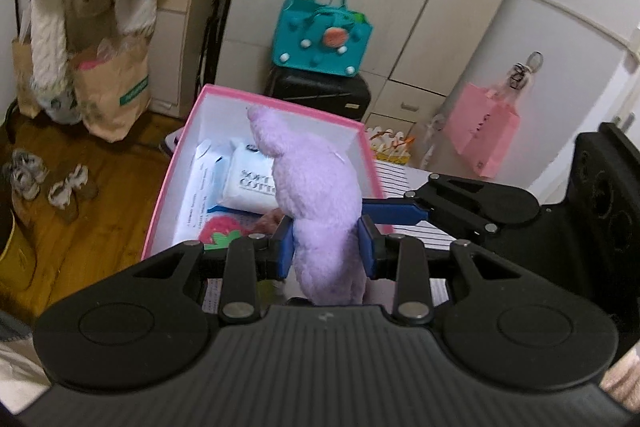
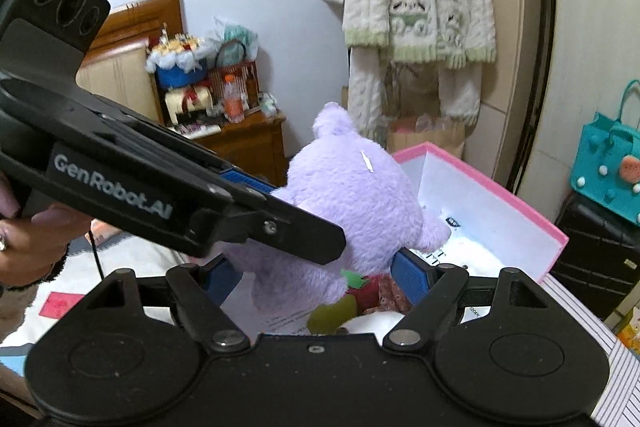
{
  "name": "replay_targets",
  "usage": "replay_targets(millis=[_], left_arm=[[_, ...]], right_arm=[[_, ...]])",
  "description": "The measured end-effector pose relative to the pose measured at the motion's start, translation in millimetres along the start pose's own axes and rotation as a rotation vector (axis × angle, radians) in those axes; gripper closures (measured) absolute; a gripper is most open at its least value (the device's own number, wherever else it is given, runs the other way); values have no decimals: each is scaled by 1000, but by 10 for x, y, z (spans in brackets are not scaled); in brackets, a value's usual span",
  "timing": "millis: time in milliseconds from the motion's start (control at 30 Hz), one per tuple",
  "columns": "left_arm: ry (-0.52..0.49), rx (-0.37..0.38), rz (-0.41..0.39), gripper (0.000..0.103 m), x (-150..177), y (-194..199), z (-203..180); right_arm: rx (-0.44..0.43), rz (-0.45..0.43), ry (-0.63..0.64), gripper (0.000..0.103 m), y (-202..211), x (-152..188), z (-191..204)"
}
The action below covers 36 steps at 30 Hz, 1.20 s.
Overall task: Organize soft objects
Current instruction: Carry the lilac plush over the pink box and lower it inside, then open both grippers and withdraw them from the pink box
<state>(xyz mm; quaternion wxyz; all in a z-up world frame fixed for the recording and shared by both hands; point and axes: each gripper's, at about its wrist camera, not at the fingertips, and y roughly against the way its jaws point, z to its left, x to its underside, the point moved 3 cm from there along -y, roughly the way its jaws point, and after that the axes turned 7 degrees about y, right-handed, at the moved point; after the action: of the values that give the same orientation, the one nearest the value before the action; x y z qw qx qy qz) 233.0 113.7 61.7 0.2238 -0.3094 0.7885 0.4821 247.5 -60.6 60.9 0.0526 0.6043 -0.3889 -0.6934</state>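
Both claws had the plush [image 1: 320, 203]: my left claw [image 1: 326, 247] was clamped tight on a narrow lower part of it, and my right claw [image 2: 320, 273] stood wide with its pads against the broad body, which I judged a grip and not bare open jaws. That purple toy hung upright, long axis near vertical, head away from me and tilted over the near edge of the box [image 1: 276, 107], so the coming move turned on carrying it forward and down past that pink rim. Neither hand was clearly nearer; they flanked it together. My left view showed the box floor, with white packs [image 1: 248, 179] and a strawberry toy [image 1: 220, 233] along the near wall, leaving room toward the far right corner. Only my right view showed how wide the plush was.
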Motion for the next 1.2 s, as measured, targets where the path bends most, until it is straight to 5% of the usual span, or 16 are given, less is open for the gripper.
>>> replay_targets(millis=[600, 833, 1200], left_arm=[[115, 4, 168, 72, 30, -784, 472], [112, -57, 118, 70, 47, -691, 555], [50, -112, 50, 62, 68, -449, 493]], right_arm=[[-2, 232, -12, 23, -684, 70, -278], [29, 289, 15, 24, -779, 73, -276], [23, 202, -14, 23, -456, 98, -263]])
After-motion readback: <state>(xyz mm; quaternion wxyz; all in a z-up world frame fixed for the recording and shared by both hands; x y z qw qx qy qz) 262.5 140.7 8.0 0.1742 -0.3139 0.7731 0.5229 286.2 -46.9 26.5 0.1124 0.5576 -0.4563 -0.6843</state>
